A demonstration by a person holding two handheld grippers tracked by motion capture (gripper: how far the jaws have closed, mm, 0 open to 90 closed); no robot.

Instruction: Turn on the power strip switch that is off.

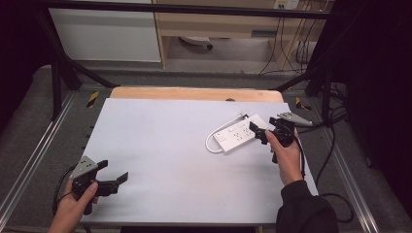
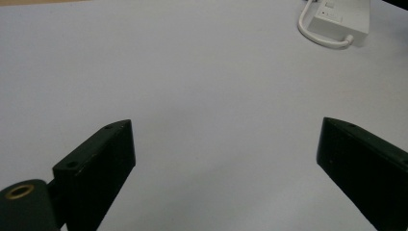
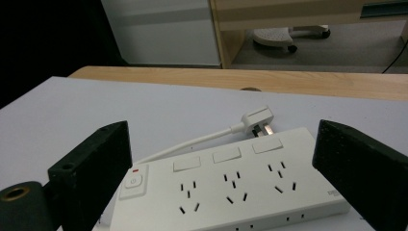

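Right gripper (image 3: 221, 168) is spread wide with nothing in it, jaws standing either side of the white power strip (image 3: 231, 187), which lies flat on the grey table mat (image 1: 160, 160) toward the right edge. Its cord (image 3: 192, 143) loops behind to the plug (image 3: 257, 120), which looks unplugged, though it's hard to be sure. Left gripper (image 1: 112, 175) is also wide open and empty, well apart near the front left corner. So no grab yet, I'd say; closing on the strip is all still ahead.

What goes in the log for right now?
right gripper: open at power strip | left gripper: open, apart | plug: unplugged, on table
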